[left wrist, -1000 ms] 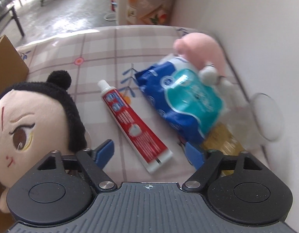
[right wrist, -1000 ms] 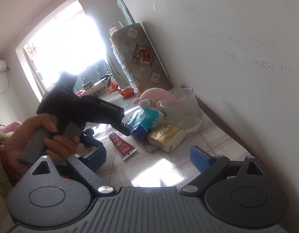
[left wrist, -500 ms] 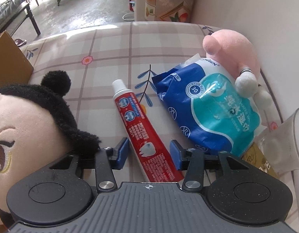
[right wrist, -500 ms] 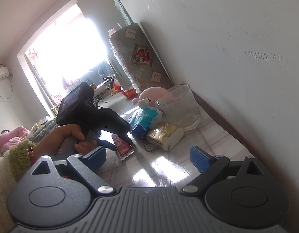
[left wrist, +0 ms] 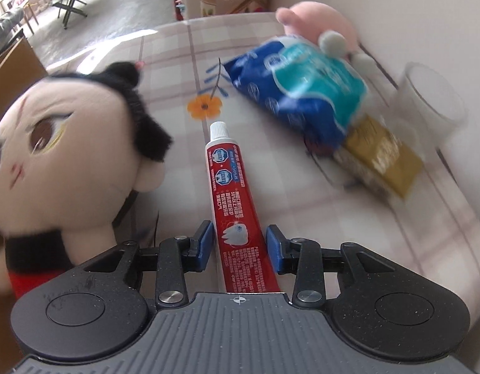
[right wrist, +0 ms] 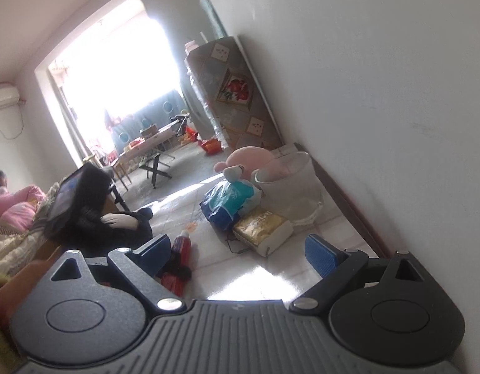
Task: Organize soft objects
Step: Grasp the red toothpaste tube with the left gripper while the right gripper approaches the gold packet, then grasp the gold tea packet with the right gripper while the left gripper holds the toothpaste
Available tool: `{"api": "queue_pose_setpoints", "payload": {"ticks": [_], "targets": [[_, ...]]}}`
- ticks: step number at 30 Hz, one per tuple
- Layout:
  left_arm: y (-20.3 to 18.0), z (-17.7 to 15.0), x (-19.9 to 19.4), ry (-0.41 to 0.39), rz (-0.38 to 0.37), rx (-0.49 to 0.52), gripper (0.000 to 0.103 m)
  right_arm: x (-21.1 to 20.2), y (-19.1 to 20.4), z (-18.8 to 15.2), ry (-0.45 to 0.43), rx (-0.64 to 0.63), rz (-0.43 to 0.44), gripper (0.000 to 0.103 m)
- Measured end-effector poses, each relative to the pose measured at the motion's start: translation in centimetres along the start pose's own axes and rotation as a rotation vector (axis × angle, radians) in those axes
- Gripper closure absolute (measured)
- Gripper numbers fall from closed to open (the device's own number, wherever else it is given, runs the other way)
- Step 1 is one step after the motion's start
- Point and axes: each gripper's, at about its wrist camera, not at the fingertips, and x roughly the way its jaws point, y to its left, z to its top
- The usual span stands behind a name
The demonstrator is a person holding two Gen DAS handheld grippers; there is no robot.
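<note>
Left wrist view: the left gripper point(left wrist: 240, 243) has been brought down over the red toothpaste tube point(left wrist: 232, 193). Its jaws, wide apart a second ago, are closing on the tube at bottom middle. The doll point(left wrist: 65, 149) lies left, the blue pack point(left wrist: 296, 93) upper right. A lift seems next. The right gripper point(right wrist: 236, 257) is held open and empty.

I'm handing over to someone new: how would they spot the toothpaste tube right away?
On the checked tablecloth, look between the big black-haired doll and the blue wipes pack. The toothpaste tube lies there, between the closing left tongs: the only long, flat red thing, with a white cap.
</note>
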Motion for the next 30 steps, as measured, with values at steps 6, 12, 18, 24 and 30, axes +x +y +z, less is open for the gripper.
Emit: {"api": "queue_pose_setpoints", "payload": {"ticks": [6,12,18,24,30], "targets": [[1.2,-4.1,-2.2,-0.017,-0.061,-0.013,0.067,5.3,1.1,1.0,0.069,-0.158,-0.032,0.008],[2.4,-6.8,-3.6,-0.056,-0.089,-0.044,0.067,10.5,1.0,1.6,0.168,-0.256,-0.069,0.013],[3.3,-8.3,-4.2,-0.078,-0.114,-0.043,0.067,13.9,0.2,1.2,0.291,-0.273,-0.094,0.026],[4.8,-9.2,-4.8,-0.070,-0.130,-0.039,0.067,12.6,0.4,0.9,0.384,-0.188,0.075,0.034],[6.1,-9.8,-5.1,-0.098,-0.126,-0.035,0.066,10.6,3.2,2.2,0.247,-0.389,-0.072,0.014]]}}
